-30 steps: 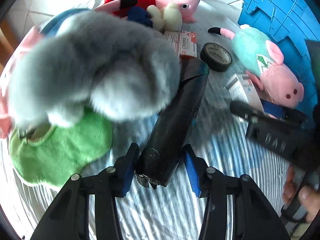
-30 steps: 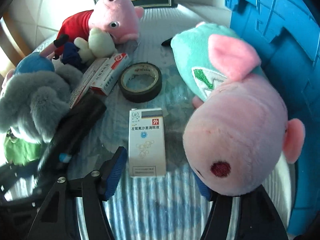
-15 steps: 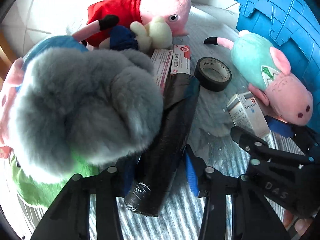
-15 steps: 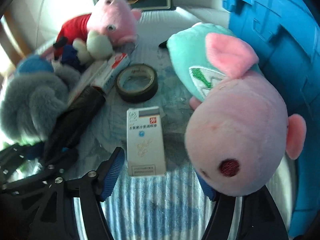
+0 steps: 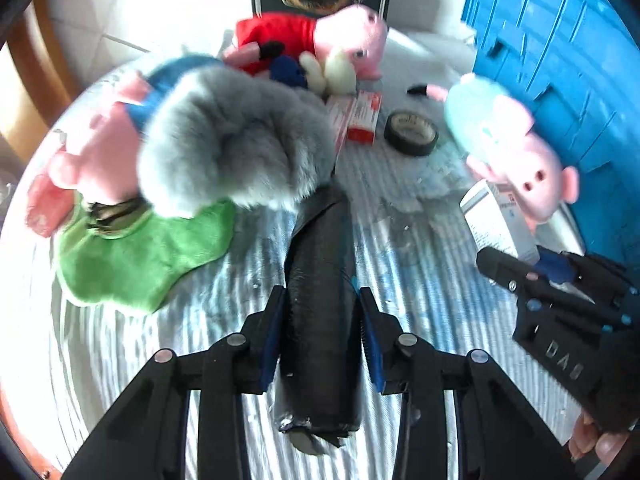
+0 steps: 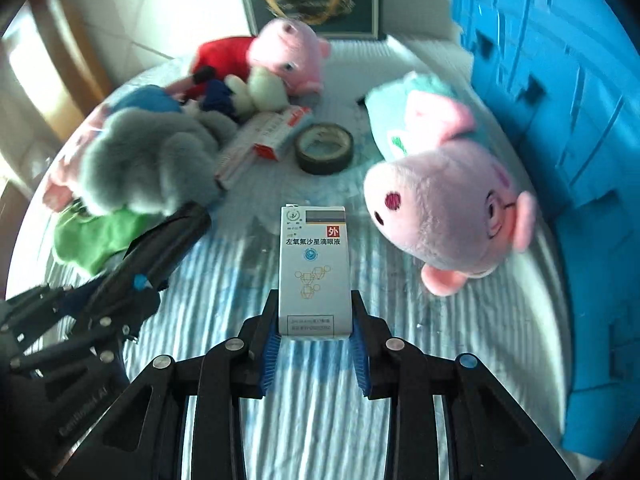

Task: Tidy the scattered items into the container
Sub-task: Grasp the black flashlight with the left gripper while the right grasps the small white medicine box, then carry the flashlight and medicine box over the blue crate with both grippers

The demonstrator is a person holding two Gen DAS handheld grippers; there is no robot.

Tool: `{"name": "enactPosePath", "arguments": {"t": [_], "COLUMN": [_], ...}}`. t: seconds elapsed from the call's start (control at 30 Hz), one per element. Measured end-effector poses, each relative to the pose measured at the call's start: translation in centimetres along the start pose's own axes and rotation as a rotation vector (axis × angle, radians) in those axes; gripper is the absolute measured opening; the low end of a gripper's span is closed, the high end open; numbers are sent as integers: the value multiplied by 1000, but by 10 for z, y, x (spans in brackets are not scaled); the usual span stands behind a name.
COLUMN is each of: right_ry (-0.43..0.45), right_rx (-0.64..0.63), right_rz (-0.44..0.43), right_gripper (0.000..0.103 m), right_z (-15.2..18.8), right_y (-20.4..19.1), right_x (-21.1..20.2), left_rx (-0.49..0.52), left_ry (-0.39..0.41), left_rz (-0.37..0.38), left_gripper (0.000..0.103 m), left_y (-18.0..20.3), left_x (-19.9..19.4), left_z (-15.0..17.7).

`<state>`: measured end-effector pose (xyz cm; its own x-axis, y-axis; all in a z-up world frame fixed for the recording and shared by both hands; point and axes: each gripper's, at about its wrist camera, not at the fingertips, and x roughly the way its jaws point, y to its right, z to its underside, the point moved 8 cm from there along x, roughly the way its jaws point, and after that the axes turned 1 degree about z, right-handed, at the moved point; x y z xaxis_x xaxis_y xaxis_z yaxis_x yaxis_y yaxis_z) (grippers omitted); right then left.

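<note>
A black wrapped roll (image 5: pixel 320 248) sits between the blue pads of my left gripper (image 5: pixel 322 296). The jaws are closing and both pads press its sides; its far end points at the grey plush (image 5: pixel 236 148). A white medicine box (image 6: pixel 314 256) with Chinese print stands between the pads of my right gripper (image 6: pixel 315 300). These jaws are closing too, and they grip the box's lower edges. The blue plastic container (image 6: pixel 560 120) rises along the right side. The right gripper (image 5: pixel 552 276) also shows at the right of the left wrist view.
On the striped cloth lie a green cloth (image 5: pixel 132 252), a red-dressed pig plush (image 5: pixel 320 40), a teal-dressed pig plush (image 6: pixel 440 184), a black tape roll (image 6: pixel 324 148) and red-white boxes (image 5: pixel 362 116). A dark gift bag (image 6: pixel 312 4) stands at the back.
The right jaws have closed onto the white box, which lay loose between them. Both grippers have drawn up and back, the left one carrying the black roll with it.
</note>
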<state>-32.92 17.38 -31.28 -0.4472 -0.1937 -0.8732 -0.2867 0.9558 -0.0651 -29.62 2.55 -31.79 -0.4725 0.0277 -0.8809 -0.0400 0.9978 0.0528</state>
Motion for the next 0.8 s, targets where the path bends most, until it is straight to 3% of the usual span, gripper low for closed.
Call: {"name": "enactPosePath", "arguments": {"t": [0.2,0.47,0.8], "right_ry": [123,251,481], "right_rx": [-38,-39,11], "right_rz": [2,69,204], "right_gripper": [31,31,31], "right_z": [-12,-38,-61], "right_y": [2,-21,2], "right_x": [-52,-105,-228], "left_rx": [-12,22,89], "left_ry": [116,321,515], "left_rz": [-31,-6,121], "left_gripper": [34,34,34], "left_y": [8,13,59], "left_x": [-41,-111,-198], "left_z": [-19,-61,-99]}}
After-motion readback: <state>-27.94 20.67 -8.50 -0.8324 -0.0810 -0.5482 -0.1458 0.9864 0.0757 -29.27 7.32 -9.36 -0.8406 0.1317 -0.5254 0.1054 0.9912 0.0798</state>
